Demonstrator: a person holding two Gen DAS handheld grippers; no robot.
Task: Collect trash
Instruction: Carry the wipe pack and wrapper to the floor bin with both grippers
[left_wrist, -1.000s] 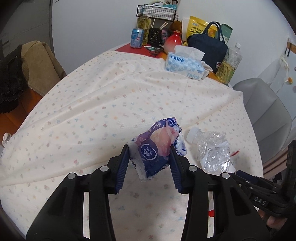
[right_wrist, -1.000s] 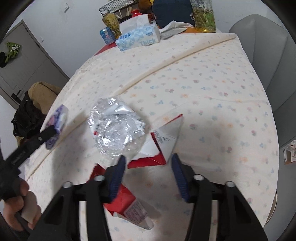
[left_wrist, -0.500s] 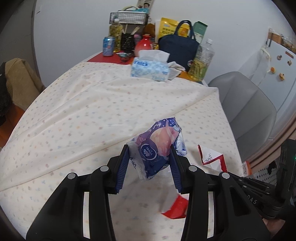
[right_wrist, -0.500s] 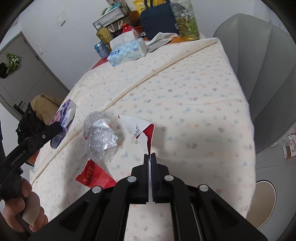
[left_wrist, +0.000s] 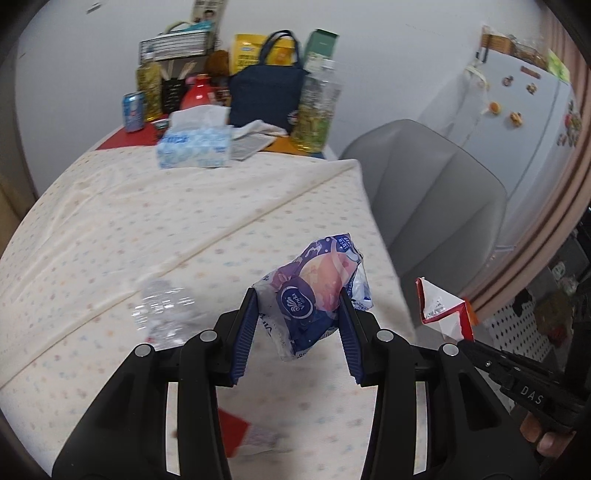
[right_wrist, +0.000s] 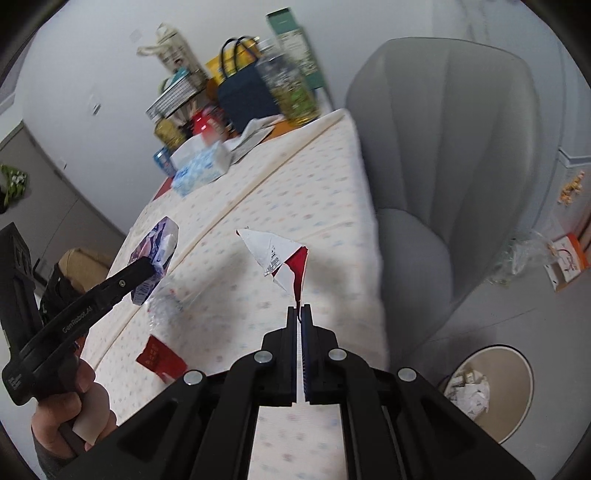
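My left gripper (left_wrist: 297, 295) is shut on a crumpled purple and blue tissue wrapper (left_wrist: 314, 295) and holds it above the table. My right gripper (right_wrist: 299, 308) is shut on a torn red and white wrapper (right_wrist: 280, 258), lifted near the table's right edge; that wrapper also shows in the left wrist view (left_wrist: 441, 308). A crushed clear plastic bottle (left_wrist: 162, 310) lies on the dotted tablecloth (left_wrist: 129, 221). A red packet (right_wrist: 160, 356) lies near the front edge. The purple wrapper also shows in the right wrist view (right_wrist: 155, 251).
A round waste bin (right_wrist: 491, 391) with paper scraps stands on the floor at the lower right. A grey chair (right_wrist: 443, 147) stands by the table's right side. At the far end stand a tissue box (left_wrist: 194, 142), a navy bag (left_wrist: 266, 94), bottles and a can.
Both grippers have swung right with their wrappers. The right gripper, open a second ago, shut on the red and white wrapper and lifted it off the table. The bin has come into view.
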